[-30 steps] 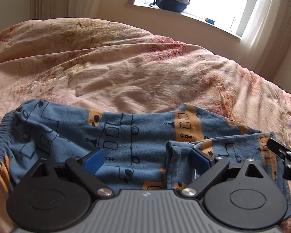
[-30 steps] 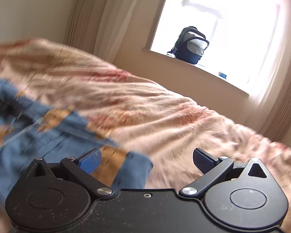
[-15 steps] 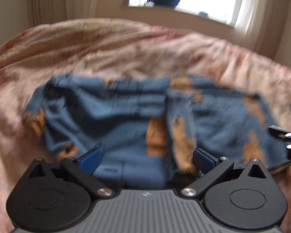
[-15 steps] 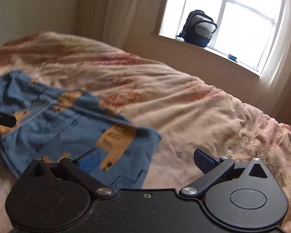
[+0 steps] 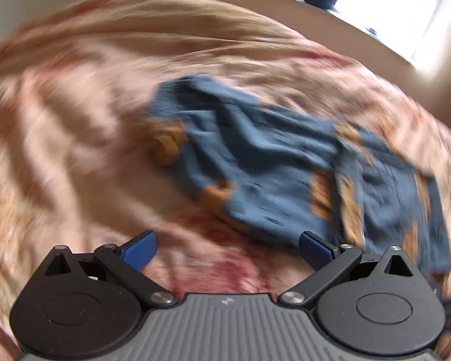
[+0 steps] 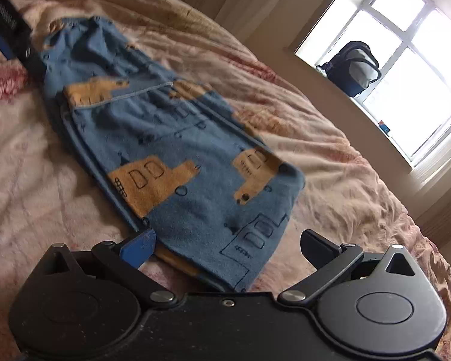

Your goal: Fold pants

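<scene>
Blue pants (image 6: 171,150) printed with orange vehicles lie folded over on a pink floral bedspread (image 6: 39,162). In the right wrist view my right gripper (image 6: 227,248) stands open at the near end of the pants, nothing between its fingers. The left gripper's body (image 6: 6,30) shows at the top left, beside the far end of the pants. The left wrist view is blurred: the pants (image 5: 285,174) lie ahead and to the right, and my left gripper (image 5: 225,248) is open over bare bedspread (image 5: 75,150), holding nothing.
A window (image 6: 406,69) with a dark backpack (image 6: 353,67) on its sill is at the far right. Curtains hang beside it. The bedspread spreads out wide on all sides of the pants.
Both grippers have pulled back from the pants. The left one let go of the fabric, rose and swung left, so the pants now sit to its right. The right view has tilted.
</scene>
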A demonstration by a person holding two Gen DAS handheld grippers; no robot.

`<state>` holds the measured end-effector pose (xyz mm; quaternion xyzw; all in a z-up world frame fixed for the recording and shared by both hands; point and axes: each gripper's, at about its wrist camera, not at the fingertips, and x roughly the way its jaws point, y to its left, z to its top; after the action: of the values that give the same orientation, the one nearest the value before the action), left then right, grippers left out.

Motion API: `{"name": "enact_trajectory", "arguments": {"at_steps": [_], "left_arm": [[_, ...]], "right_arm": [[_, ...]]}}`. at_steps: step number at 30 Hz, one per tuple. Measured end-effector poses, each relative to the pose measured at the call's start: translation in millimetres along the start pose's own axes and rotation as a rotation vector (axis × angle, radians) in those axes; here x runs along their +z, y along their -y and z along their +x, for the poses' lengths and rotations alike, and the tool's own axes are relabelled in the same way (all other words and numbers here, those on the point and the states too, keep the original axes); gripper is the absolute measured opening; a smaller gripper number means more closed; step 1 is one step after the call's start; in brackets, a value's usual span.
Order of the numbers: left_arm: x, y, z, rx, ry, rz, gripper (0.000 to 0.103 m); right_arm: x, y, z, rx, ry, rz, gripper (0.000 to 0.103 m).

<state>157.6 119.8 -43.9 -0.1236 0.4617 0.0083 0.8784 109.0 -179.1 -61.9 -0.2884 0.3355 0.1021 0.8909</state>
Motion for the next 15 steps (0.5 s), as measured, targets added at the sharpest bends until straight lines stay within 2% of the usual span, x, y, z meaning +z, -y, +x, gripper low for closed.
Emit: {"name": "enact_trajectory", "arguments": {"at_steps": [3,5,8,9,10,11,12,15], "left_arm": [[7,-25,-7,-0.053,0.073,-0.146,0.103],[11,-37,-7,-0.072,0.149,-0.212,0.103],[19,-56,2,-0.078,0.228,-0.282,0.100],[19,-61,5,-0.084,0.235,-0.307,0.089],[20,-67,8,-0.085,0.232,-0.340,0.073],[21,-73,11,-0.085,0.228,-0.369,0.067],[21,-78,14,-0.091,0.233,-0.385,0.061],[24,-80,19,-0.131,0.257,-0.372,0.060]], "right_arm": [[7,9,-18,0.019,0.112,0.070,0.102],[12,10,-25,0.038,0.173,0.099,0.102],[23,1,-19,0.051,0.188,0.104,0.102],[27,-2,-17,0.065,0.193,0.102,0.102],[33,-7,-15,0.076,0.199,0.093,0.102],[38,-11,-12,0.078,0.203,0.082,0.102],[42,-16,-9,0.077,0.207,0.073,0.102],[52,-27,-1,0.087,0.213,0.065,0.102]]}}
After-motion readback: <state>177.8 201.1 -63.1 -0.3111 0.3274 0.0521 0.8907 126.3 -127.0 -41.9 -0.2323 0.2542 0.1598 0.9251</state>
